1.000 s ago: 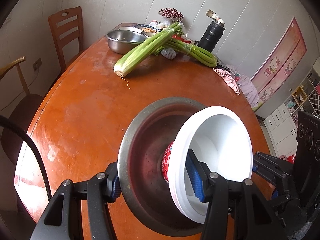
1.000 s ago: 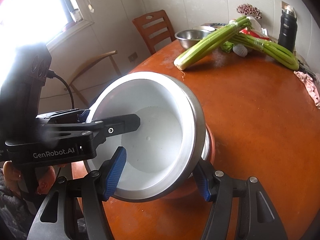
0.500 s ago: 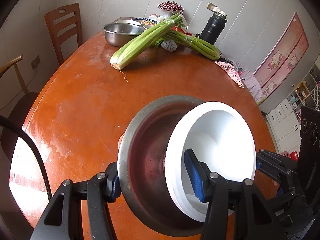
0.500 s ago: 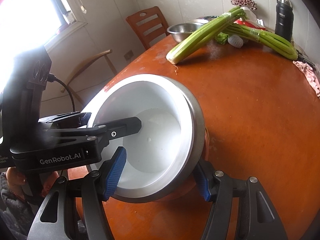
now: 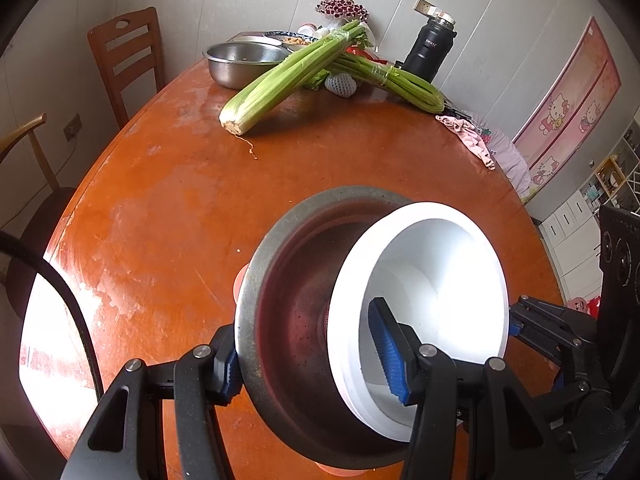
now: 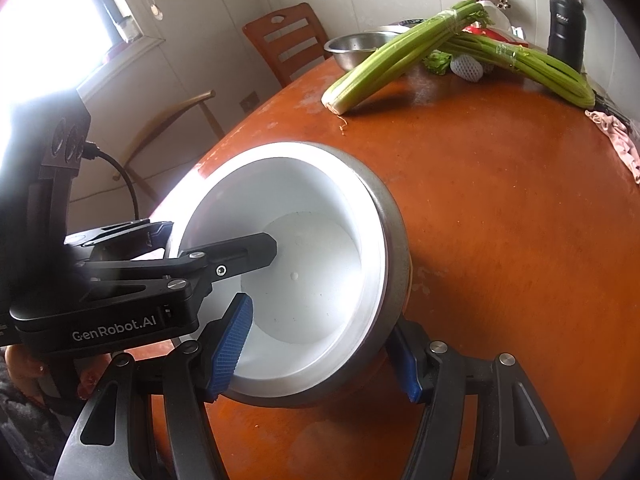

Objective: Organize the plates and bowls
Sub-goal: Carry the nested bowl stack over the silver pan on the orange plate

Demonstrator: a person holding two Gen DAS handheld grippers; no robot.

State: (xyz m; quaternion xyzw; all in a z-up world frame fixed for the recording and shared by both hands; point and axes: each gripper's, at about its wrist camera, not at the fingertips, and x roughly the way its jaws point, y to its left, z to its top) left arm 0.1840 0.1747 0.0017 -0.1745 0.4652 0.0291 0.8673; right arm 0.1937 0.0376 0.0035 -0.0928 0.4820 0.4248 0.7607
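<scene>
Both claws on the same stack right now. My left claw (image 5: 312, 360) is clamped across the steel bowl (image 5: 296, 344) and the white bowl (image 5: 424, 288) nested in it, one pad outside the steel, the other inside the white. My right claw (image 6: 316, 352) pinches the same pair from the other side, tilted over the table (image 6: 500, 240). Celery (image 5: 288, 80) lies far ahead of me.

White, steel grey, orange-brown, green

A plain white bowl (image 5: 432, 280) nests in a grey steel bowl (image 5: 288, 320) on an orange-brown worktop (image 5: 168, 208); pale green celery (image 5: 288, 76), black flask (image 5: 430, 50), blue-padded black tools.
</scene>
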